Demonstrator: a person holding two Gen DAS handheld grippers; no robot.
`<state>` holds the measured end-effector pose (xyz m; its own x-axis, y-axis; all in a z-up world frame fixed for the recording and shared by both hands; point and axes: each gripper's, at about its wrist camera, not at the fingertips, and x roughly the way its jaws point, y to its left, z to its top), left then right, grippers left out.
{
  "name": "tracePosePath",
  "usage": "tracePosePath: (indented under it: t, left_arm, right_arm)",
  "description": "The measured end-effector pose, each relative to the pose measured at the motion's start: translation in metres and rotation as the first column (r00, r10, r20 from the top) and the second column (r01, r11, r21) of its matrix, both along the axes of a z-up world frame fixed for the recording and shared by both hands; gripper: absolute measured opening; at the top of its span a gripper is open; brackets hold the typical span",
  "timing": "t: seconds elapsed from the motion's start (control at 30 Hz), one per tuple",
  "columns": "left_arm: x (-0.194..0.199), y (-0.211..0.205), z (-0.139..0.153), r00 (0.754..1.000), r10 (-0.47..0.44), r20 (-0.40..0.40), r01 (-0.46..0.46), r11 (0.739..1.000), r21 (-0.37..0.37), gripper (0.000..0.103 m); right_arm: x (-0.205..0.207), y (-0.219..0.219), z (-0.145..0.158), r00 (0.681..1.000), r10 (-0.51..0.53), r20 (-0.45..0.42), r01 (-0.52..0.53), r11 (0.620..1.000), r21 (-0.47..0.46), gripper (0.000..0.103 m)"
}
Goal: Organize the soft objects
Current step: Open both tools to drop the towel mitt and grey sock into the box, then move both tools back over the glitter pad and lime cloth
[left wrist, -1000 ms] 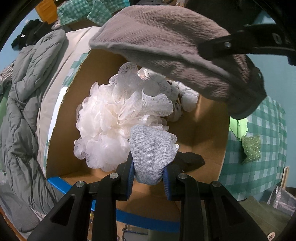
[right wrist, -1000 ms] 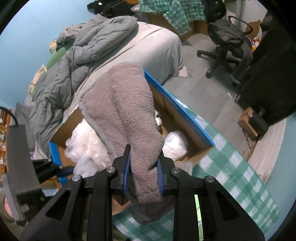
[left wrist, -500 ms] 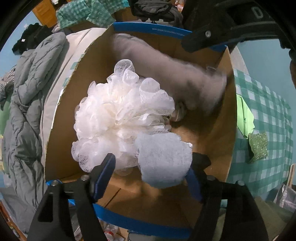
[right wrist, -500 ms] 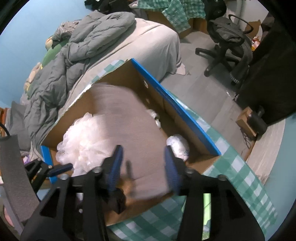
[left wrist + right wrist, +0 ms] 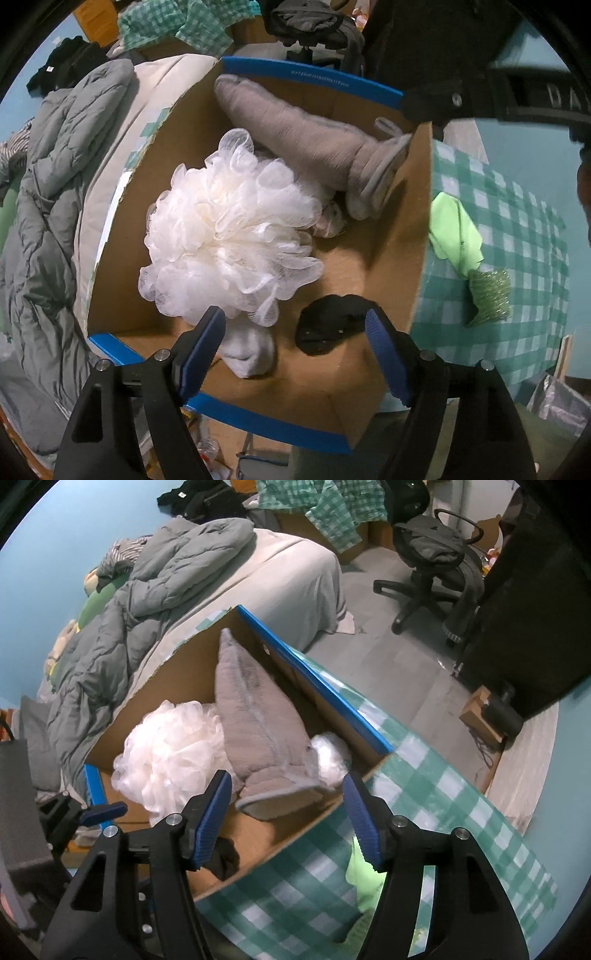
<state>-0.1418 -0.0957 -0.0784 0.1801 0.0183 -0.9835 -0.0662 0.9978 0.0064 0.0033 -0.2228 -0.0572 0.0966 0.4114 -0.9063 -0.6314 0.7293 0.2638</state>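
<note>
1. The left gripper (image 5: 295, 328) points straight down over an open cardboard box (image 5: 391, 295); its ribbed blue pads (image 5: 384, 354) stand wide apart, having just been opening, and nothing is pinched between them.
2. Below those pads, on the box floor, lie a small pale grey sock (image 5: 247, 350) of knitted cloth and, just beside it, a crumpled black fabric piece (image 5: 332, 321).
3. The right gripper (image 5: 286, 816) tilts down at the box's near edge, its jaws likewise spread after just opening; they grip nothing.
4. A long grey fleece slipper-sock (image 5: 258, 731), plush and tapering to a point, rests slanted in the box beyond the right pads, free of them, its cuff end toward the gripper.
5. A frothy white mesh bath pouf (image 5: 229, 236) fills the middle of the box, touching the slipper-sock.
6. Outside the box, on the green-checked tablecloth (image 5: 517, 229), sit a lime-green cloth (image 5: 454, 232) and a glittery green scrubber (image 5: 491, 291).
7. Farther off, a rumpled grey quilted duvet (image 5: 147, 602) lies on a bed, with a black office chair (image 5: 424, 561) on the floor beyond.
</note>
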Motion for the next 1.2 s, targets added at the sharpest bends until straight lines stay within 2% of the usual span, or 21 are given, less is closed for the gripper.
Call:
tracePosePath:
  t: [0.27,0.6,0.63,0.67,1.2]
  left_arm:
    - [0.002,-0.022,0.011,1.0,-0.005,0.021,0.005,1.0,0.014,0.08]
    - [0.005,-0.051,0.013,0.999,0.045,0.022,-0.045,0.999,-0.017,0.08]
    - [0.005,-0.056,0.013,0.999,0.043,0.022,-0.042,0.999,-0.015,0.08]
    - [0.006,-0.059,0.013,0.999,0.04,0.021,-0.04,0.999,-0.013,0.08]
    - [0.003,-0.126,-0.003,0.994,-0.11,0.001,0.11,0.994,-0.008,0.08]
  right_arm:
    - [-0.003,-0.03,0.001,1.0,-0.024,0.006,0.024,1.0,-0.009,0.067]
    - [-0.001,-0.073,-0.01,0.998,-0.065,-0.006,0.065,0.997,-0.048,0.067]
    - [-0.002,-0.076,-0.011,0.992,-0.127,0.009,0.126,0.991,0.055,0.067]
    - [-0.003,-0.08,-0.014,0.992,-0.128,0.008,0.128,0.991,0.05,0.067]
    - [-0.044,-0.152,-0.072,0.976,-0.203,-0.084,0.2,0.979,-0.039,0.068]
